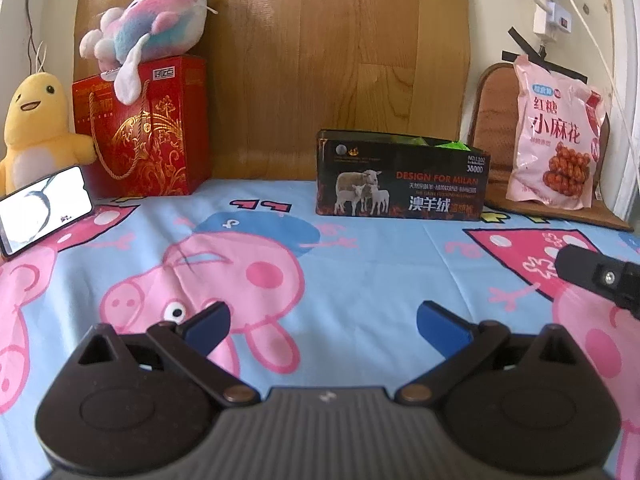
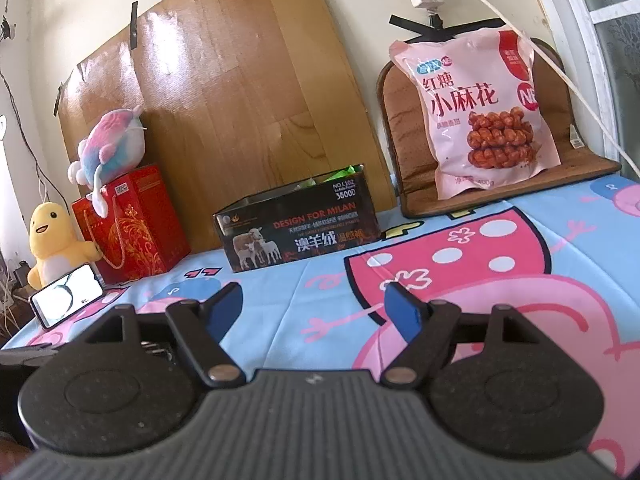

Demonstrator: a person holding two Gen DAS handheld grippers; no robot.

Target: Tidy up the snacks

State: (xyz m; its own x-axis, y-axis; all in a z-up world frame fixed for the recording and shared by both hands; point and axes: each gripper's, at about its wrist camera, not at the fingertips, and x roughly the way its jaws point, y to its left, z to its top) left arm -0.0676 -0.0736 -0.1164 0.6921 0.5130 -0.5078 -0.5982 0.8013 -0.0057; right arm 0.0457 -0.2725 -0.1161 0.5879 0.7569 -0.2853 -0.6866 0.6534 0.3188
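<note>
A black tin box (image 1: 402,178) with sheep printed on it stands open at the back of the table, with green packets showing inside; it also shows in the right wrist view (image 2: 298,228). A pink snack bag (image 1: 556,136) leans upright on a brown mat at the right; it is also in the right wrist view (image 2: 486,110). My left gripper (image 1: 322,322) is open and empty above the cartoon-pig tablecloth. My right gripper (image 2: 314,306) is open and empty; part of it shows at the right edge of the left wrist view (image 1: 600,278).
A red gift box (image 1: 148,128) with a pink-blue plush (image 1: 152,28) on top stands at the back left. A yellow plush duck (image 1: 36,128) and a propped phone (image 1: 42,210) are at the left edge. A wooden board (image 1: 340,60) backs the table.
</note>
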